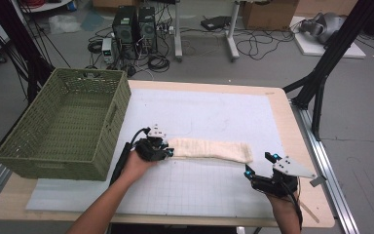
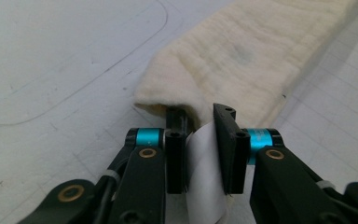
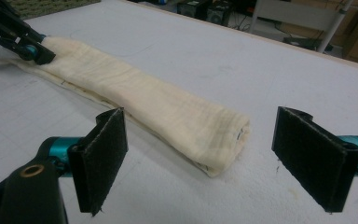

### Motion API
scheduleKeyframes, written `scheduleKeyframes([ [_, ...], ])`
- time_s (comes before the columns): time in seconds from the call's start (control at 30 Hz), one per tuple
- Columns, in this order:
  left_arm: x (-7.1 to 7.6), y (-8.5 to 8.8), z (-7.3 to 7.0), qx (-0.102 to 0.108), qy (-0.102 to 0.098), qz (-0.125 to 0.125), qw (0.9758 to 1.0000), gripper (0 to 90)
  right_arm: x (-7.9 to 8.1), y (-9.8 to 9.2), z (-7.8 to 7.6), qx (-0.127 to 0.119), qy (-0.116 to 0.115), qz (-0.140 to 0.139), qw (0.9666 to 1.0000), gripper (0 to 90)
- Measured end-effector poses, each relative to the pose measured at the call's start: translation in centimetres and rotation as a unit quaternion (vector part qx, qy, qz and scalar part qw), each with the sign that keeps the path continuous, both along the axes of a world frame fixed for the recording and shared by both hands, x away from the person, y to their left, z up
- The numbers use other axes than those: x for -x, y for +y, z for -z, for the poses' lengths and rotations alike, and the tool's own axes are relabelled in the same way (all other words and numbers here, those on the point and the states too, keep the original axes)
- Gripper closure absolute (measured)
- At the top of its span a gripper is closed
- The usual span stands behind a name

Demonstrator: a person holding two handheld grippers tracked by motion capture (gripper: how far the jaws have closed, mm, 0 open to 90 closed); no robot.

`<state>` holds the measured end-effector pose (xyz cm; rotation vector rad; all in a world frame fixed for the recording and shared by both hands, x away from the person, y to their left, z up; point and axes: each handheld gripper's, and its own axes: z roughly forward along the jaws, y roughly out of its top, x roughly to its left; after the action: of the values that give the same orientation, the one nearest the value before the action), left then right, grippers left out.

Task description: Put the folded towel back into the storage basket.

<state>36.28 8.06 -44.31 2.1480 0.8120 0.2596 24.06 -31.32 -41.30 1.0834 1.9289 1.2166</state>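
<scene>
Left claw: pinching the near end of the folded cloth.
Right claw: spread wide, cloth's other end just ahead, untouched.
Cloth: flat on the surface between both claws.

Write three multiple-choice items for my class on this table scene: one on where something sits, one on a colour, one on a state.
1. Where does the basket sit?
A. at the table's left edge
B. at its right edge
C. on the folded cloth

2. What colour is the basket?
A. red
B. green
C. blue

3. How does the right gripper stand?
A. shut on the cloth
B. open, short of the cloth's end
C. shut on the basket's rim

Key:
1 A, the high view shows it left of the white mat.
2 B, its weave is olive green.
3 B, in the right gripper view its jaws stand wide apart, with the folded cloth lying beyond them; the left gripper pinches the cloth's other end.
</scene>
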Motion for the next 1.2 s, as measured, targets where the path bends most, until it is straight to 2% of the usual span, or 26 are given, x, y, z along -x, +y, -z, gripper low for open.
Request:
scheduleKeyframes([
  [0.13,0.1,0.1,0.1,0.008,-0.002,-0.002,1.0000,78.7,0.0,-0.1,0.0,0.000,0.000,0.000,1.0000,16.8],
  [0.27,0.3,0.3,0.2,0.017,-0.019,0.002,0.9997,79.2,0.0,-0.1,0.1,0.002,0.002,0.001,1.0000,16.9],
  [0.33,0.4,0.4,0.1,0.032,-0.029,0.002,0.9991,79.5,0.0,-0.1,0.1,0.001,0.006,0.001,1.0000,16.9],
  [0.47,0.7,0.7,-0.5,0.061,-0.046,0.005,0.9970,80.2,-0.2,-0.3,0.2,0.011,0.004,0.006,0.9999,16.9],
  [0.67,1.4,1.1,-1.8,0.114,-0.070,0.011,0.9909,80.4,-0.2,-0.7,0.2,0.003,0.005,0.016,0.9998,16.9],
  [0.77,1.6,1.1,-2.0,0.121,-0.074,0.013,0.9899,80.4,-0.3,-0.8,0.2,-0.001,0.011,0.018,0.9998,16.9],
  [0.87,1.9,1.3,-2.4,0.138,-0.079,0.014,0.9872,80.4,-0.5,-0.8,0.2,-0.002,0.011,0.016,0.9998,16.8],
  [0.97,2.2,1.3,-2.7,0.147,-0.086,0.014,0.9853,80.4,-0.6,-0.7,0.2,-0.003,0.011,0.016,0.9998,16.8],
  [1.2,2.8,1.6,-3.2,0.157,-0.095,0.016,0.9830,80.4,-1.2,-0.1,0.2,-0.005,0.020,0.008,0.9998,16.8],
])
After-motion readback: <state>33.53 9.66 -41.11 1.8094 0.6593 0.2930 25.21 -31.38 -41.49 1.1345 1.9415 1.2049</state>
